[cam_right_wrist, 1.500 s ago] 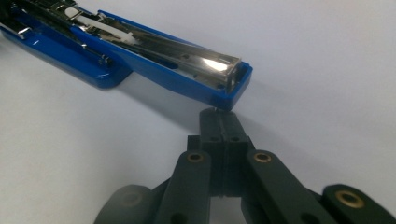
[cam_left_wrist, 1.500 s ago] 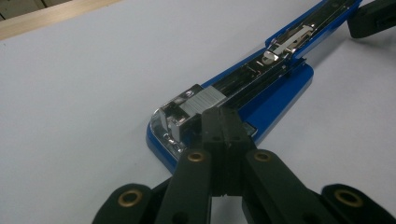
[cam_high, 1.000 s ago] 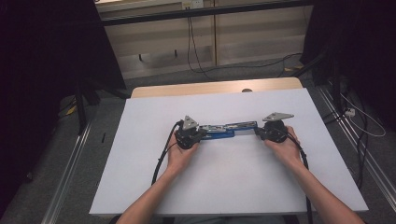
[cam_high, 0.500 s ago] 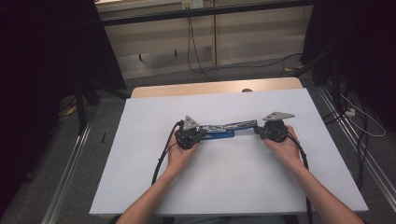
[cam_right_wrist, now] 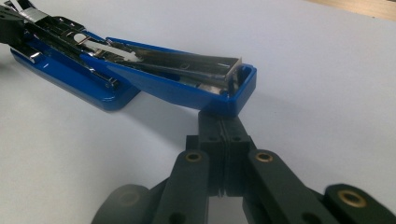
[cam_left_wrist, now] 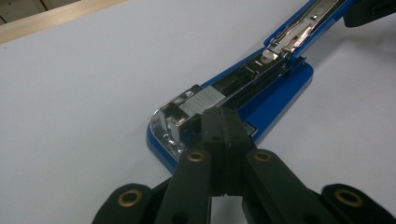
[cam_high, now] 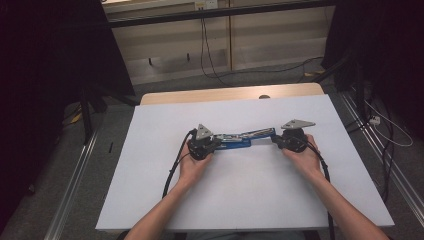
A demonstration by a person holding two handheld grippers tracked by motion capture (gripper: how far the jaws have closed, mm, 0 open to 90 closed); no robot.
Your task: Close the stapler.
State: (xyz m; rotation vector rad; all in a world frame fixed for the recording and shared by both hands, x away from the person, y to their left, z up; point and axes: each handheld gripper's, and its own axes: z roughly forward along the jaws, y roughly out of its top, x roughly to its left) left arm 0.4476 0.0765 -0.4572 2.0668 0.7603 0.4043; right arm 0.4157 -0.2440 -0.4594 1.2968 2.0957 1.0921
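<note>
At mid-desk, a blue plastic stapler with a bright metal staple channel (cam_high: 235, 138) lies swung fully open on the white-covered desk (cam_high: 240, 200), its base stretched toward the person's left and its blue top cover toward the right.

The left hand-held gripper (cam_left_wrist: 223, 122) has its two black jaws pressed together with nothing between them, the tips resting on the front end of the base, right behind the silver staple head (cam_left_wrist: 187, 105). The right hand-held gripper (cam_right_wrist: 223, 122), jaws likewise together and empty, touches the outer end of the blue top cover (cam_right_wrist: 187, 88) from just below its rim.

From above, the left hand-held gripper (cam_high: 202, 143) and the right hand-held gripper (cam_high: 292, 137) sit at opposite ends of the stapler, which spans the gap between them near the middle of the desk.

The work appears to be holding the stapler spread flat, or folding it back. Done well, that would mean keeping the left tips bearing down on the base so it cannot slide on the smooth sheet, while the right tips stay squarely under the cover's end and move it slowly about the hinge, so that closed jaws do not slip off the glossy plastic.
</note>
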